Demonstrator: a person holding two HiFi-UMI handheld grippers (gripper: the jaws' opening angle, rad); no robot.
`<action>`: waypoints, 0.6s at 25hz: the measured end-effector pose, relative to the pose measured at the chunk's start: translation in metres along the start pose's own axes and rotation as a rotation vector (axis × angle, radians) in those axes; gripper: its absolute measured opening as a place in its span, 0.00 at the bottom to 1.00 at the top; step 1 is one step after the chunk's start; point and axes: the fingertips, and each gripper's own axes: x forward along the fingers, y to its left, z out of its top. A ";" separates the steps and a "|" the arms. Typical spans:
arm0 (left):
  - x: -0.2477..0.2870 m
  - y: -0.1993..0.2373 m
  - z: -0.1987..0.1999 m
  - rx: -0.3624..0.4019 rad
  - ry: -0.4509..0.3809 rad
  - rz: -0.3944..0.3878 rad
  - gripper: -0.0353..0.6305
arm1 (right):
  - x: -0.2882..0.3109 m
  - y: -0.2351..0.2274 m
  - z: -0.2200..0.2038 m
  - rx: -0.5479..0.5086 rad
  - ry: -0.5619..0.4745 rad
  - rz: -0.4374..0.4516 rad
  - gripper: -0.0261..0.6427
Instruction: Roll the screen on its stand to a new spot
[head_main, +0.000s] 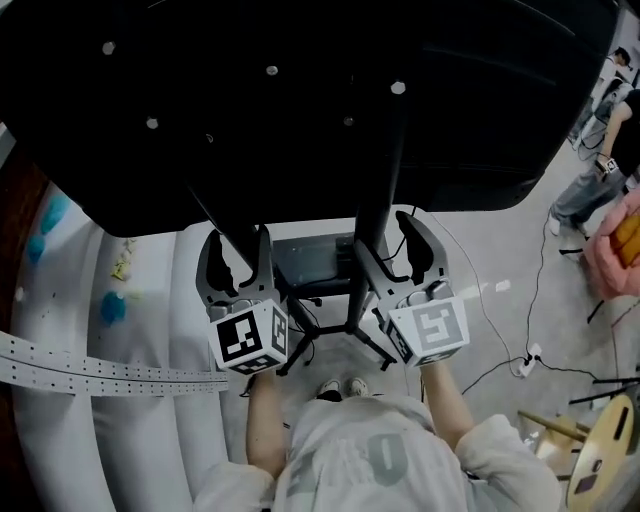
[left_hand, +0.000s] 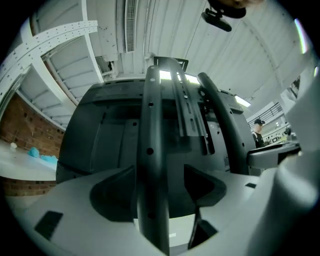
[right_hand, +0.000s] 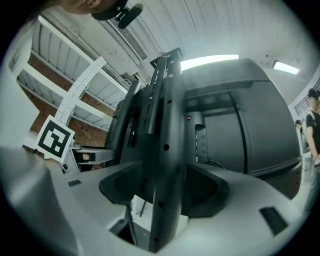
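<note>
Finds the screen (head_main: 300, 90) on its stand (head_main: 372, 215) across the upper half of the head view, long axis running left to right, back turned toward the person. Notes a matt black, smooth rear shell with rounded corners and a few pale screw heads. Reads the stand as dark metal: a straight column down the frame's centre, a boxy shelf (head_main: 315, 262) below the screen, thin legs (head_main: 320, 345) splayed on the grey floor (head_main: 480, 320).

Places the left gripper (head_main: 238, 248) at centre left, jaws apart astride an upright bar (left_hand: 152, 165) drilled with small round holes, a gap showing at the right-hand pad, nothing clamped. Places the right gripper (head_main: 395, 245) at centre right, jaws likewise apart, a second upright bar (right_hand: 167, 165) between them, pads close beside it.

Records a white perforated strip (head_main: 100, 372) at lower left, ribbed white panels (head_main: 150, 300) around it, loose cables (head_main: 530, 360) at lower right, a bystander (head_main: 590, 195) at the upper right edge.
</note>
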 end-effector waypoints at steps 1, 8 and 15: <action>0.006 0.002 -0.002 -0.002 0.009 -0.008 0.51 | 0.004 0.000 -0.002 -0.003 0.005 -0.015 0.43; 0.036 0.009 -0.013 -0.013 0.040 -0.077 0.55 | 0.027 -0.010 -0.021 -0.014 0.064 -0.110 0.44; 0.056 0.004 -0.020 -0.016 0.062 -0.132 0.55 | 0.046 -0.018 -0.040 -0.023 0.118 -0.149 0.44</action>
